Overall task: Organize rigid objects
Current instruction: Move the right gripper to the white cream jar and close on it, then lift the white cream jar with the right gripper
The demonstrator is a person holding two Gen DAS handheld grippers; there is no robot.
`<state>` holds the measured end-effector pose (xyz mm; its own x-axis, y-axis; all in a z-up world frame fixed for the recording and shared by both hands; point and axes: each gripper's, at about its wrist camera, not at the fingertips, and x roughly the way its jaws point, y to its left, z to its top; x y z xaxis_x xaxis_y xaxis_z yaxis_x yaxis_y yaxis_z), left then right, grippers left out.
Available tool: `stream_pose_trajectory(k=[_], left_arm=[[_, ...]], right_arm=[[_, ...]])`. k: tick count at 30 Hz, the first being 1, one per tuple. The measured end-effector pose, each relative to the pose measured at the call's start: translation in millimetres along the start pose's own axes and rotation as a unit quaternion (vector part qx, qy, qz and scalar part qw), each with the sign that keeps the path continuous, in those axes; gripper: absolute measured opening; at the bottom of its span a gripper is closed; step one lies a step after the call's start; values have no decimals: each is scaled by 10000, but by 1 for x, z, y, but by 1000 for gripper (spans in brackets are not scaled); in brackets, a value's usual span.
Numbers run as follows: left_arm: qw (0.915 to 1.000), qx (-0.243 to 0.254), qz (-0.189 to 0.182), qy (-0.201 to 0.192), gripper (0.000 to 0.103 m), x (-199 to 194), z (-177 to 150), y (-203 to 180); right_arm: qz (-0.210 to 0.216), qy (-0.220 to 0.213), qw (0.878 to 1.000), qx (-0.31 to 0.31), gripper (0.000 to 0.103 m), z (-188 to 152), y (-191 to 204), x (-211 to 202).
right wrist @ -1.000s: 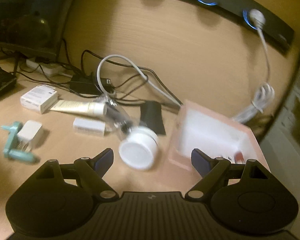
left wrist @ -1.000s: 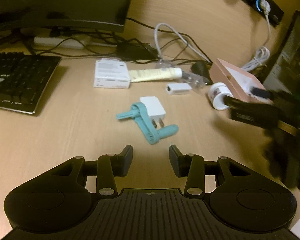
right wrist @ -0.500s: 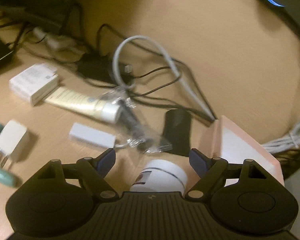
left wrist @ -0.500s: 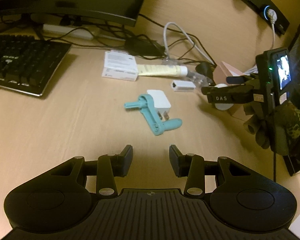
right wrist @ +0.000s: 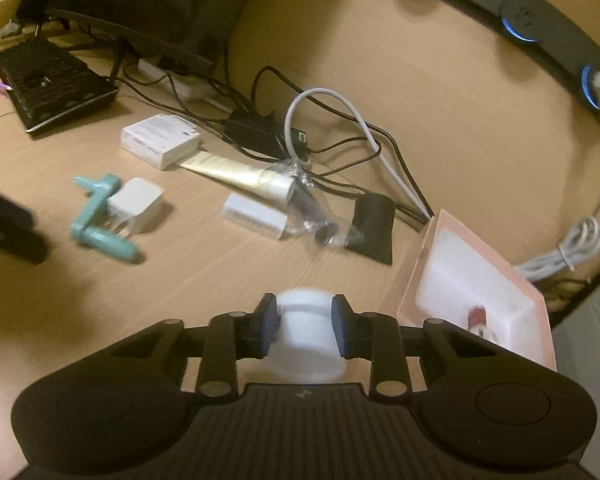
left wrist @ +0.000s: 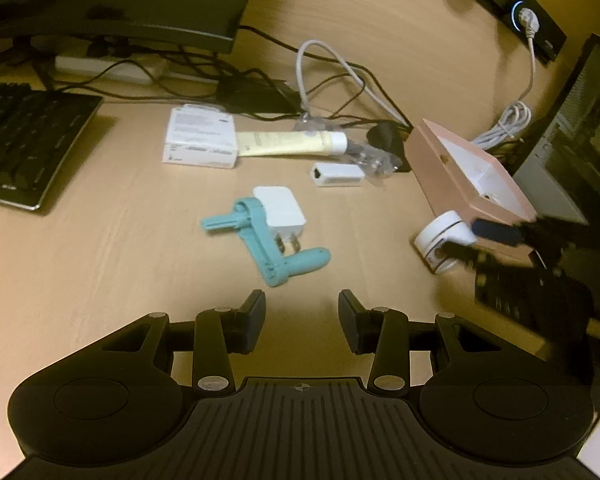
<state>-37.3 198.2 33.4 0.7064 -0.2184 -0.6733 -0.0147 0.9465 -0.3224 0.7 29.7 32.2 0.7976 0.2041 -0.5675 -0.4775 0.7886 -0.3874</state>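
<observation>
A white round jar point(right wrist: 306, 336) sits between the blue pads of my right gripper point(right wrist: 305, 326). Its jaws are closing, and both pads touch the jar's sides. The left wrist view shows the same jar point(left wrist: 440, 240) at the near corner of the pink open box point(left wrist: 448, 168), with the right gripper point(left wrist: 472, 240) blurred around it. My left gripper point(left wrist: 302, 320) hangs open over bare desk with nothing between its fingers. Just beyond it lie a teal crank handle point(left wrist: 260, 240) and a white plug charger point(left wrist: 280, 210), touching each other.
Farther back lie a white adapter point(left wrist: 336, 174), a cream tube point(left wrist: 288, 144), a white carton point(left wrist: 200, 140), a clear plastic bag and a black pouch point(right wrist: 374, 228). Cables tangle along the back. A keyboard point(left wrist: 20, 140) and a monitor stand at the left.
My right gripper slid forward over the white jar, and its wide jaws narrowed onto the jar's sides. The left gripper kept its opening and barely moved.
</observation>
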Motion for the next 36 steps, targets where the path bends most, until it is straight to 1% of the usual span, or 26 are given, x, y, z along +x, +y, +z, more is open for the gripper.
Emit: stream_pose_trajectory(k=[1,2,3,5,7,8,10,13,15,16,17,18,19,21,23,25,27,30,34,36], left_arm=[[10000,21,-12,12,44,1,0,-2],[10000,41,-21,26,44,2,0,-4],[10000,60,-30,41,44,3,-1,-6],[9999,72,-39,65,44,4,-1,-8],[9999,58,-42,71,44,3,-2,-10],[9999,58,-44,75,44,3,-3,-10],[9999,59,-38,73,44,1,-3,-10],[10000,72,-10,41,44,-2,-3,-9],[10000,62,26,6,44,-5,-3,-7],[10000,53,49,-8,44,-7,-4,-6],[10000,35,77,-20,44,-9,-4,-3],[9999,6,112,-27,44,-10,-4,0],[9999,-29,156,-30,44,-10,-4,2],[9997,-91,242,-29,44,-10,-4,8],[9995,-142,288,-26,44,-9,-2,11],[9994,-163,305,-11,44,-6,0,12],[9994,-143,326,9,44,-3,1,10],[9994,-74,325,26,44,1,4,7],[9995,71,295,11,44,5,9,-1],[9996,95,281,11,44,6,10,-3]], right_arm=[[28,27,9999,120,46,-4,-1,-3],[21,64,9997,230,60,-7,-3,-3],[-24,92,9992,378,65,-9,-6,-3],[44,205,9963,834,65,-9,-19,-2],[282,322,9903,1325,66,0,-33,0],[343,357,9888,1406,67,5,-35,1],[437,500,9888,1336,67,18,-35,10],[600,991,9866,1146,67,36,-34,38],[611,1268,9852,976,66,40,-33,56],[690,1433,9827,944,65,38,-33,64],[781,1559,9797,986,56,37,-34,68],[906,1579,9774,1076,56,34,-36,66],[1000,1466,9776,1132,56,32,-37,60],[1092,973,9824,1162,56,24,-37,39],[925,529,9893,1001,55,12,-29,16],[711,253,9937,825,55,-4,-17,2],[628,208,9950,753,55,-16,-9,-3],[559,163,9953,776,54,-26,-5,-5],[553,103,9937,967,54,-29,-9,-12],[541,76,9938,966,54,-24,-11,-14]])
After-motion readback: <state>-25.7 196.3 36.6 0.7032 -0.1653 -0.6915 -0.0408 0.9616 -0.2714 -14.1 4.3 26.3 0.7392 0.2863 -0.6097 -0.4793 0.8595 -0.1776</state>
